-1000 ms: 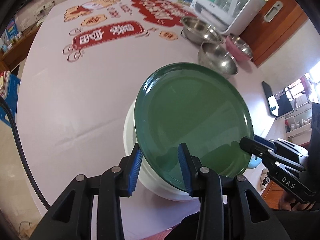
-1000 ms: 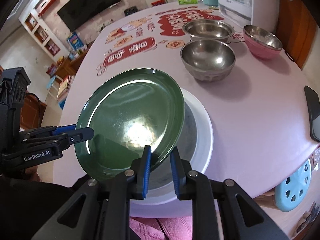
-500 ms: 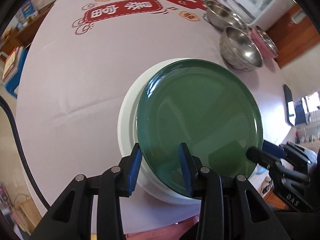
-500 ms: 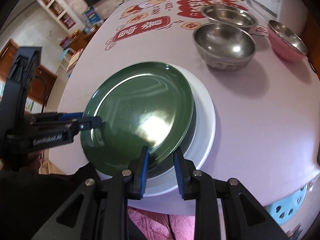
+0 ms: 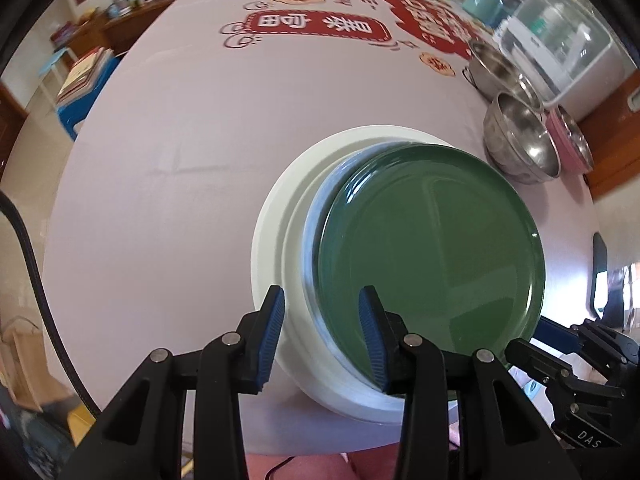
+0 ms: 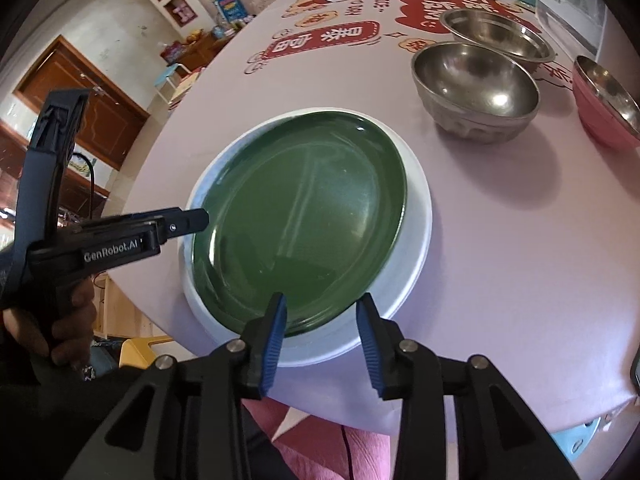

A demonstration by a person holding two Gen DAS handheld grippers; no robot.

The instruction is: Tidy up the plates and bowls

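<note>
A green plate [image 5: 432,248] [image 6: 304,216] lies flat on a stack of white plates [image 5: 276,240] [image 6: 416,232] near the table's front edge. My left gripper [image 5: 322,320] [image 6: 200,220] straddles the stack's left rim. One finger hangs over the green plate, the other outside the white rim. Its jaws are opening a little and its pads do not press on the plate. My right gripper [image 6: 320,320] [image 5: 532,340] has the green plate's near edge between its fingers. Its jaws are opening, with a gap on both sides.
Two steel bowls [image 6: 476,80] [image 6: 496,36] and a pink bowl [image 6: 604,100] stand behind and to the right of the stack. A white appliance [image 5: 560,40] stands at the back right. A dark phone [image 5: 600,272] lies near the right edge. A hand holds the left gripper.
The green plate, held tilted above the white stack, has come down and now lies flat on it. Both grippers sank with it. The right gripper's jaws have spread off the rim.
</note>
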